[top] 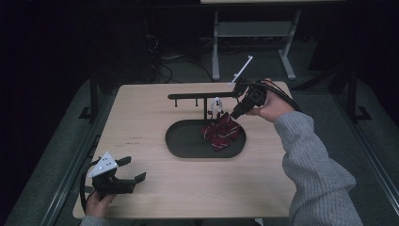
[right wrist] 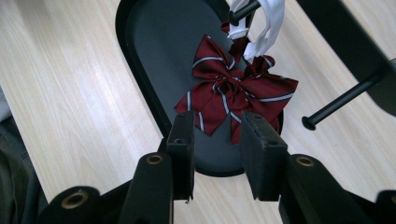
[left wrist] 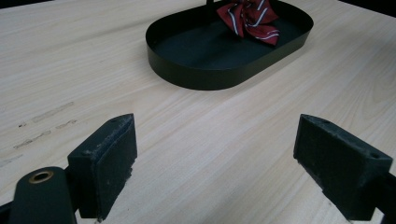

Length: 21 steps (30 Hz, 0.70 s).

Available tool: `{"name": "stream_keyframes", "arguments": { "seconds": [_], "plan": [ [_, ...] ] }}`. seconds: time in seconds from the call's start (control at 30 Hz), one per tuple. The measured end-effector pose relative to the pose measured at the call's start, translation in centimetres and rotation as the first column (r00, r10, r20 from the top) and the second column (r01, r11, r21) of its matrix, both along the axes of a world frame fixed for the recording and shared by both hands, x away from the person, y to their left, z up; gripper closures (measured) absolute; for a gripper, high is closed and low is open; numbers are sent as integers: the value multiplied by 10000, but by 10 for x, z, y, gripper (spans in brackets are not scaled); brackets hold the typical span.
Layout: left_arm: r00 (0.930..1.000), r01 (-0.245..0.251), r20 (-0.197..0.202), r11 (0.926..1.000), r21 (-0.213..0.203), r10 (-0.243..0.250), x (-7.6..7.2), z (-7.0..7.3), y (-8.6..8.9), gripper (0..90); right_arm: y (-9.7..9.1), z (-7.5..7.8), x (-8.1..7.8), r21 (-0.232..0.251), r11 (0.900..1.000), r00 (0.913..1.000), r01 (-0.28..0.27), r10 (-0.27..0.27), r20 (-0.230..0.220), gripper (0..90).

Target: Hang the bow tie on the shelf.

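A dark red bow tie with thin white stripes point(top: 220, 132) point(left wrist: 250, 18) point(right wrist: 229, 93) lies in the right end of a black oval tray point(top: 179, 146) point(left wrist: 201, 79) point(right wrist: 154, 51). Its white strap point(top: 216, 106) point(right wrist: 266, 23) hangs from a peg of the black stand point(top: 197, 96) behind the tray. My right gripper point(top: 235, 113) point(right wrist: 217, 123) hovers just over the bow's near edge, jaws a little apart, one tail of the bow lying below the gap, pads not pressing it. My left gripper point(top: 135, 168) point(left wrist: 215, 140) rests wide open over bare wood at the front left corner, far from the tray.
The stand's long black bar runs across the back of the table, and a black peg point(right wrist: 341, 102) sticks out close to the right gripper. A thin white rod point(top: 242, 70) angles up behind the right hand. The wooden tabletop point(top: 141, 122) spreads to the left and front of the tray.
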State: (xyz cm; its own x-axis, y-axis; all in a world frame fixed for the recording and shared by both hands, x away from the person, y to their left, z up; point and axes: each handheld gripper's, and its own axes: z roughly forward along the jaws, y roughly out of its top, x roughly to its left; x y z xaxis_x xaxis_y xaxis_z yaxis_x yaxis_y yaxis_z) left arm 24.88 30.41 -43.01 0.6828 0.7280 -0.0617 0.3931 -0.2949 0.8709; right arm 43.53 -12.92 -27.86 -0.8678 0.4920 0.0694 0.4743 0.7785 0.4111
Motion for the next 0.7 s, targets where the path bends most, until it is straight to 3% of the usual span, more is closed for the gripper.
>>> {"name": "stream_keyframes", "arguments": {
  "seconds": [0.7],
  "plan": [
    [10000, 17, -12, 10000, 53, -17, 0, 0, -1, 131, -10, -11, -16, 166, 9999, 10000, -36, 36, -16, 580]
  ]
}}
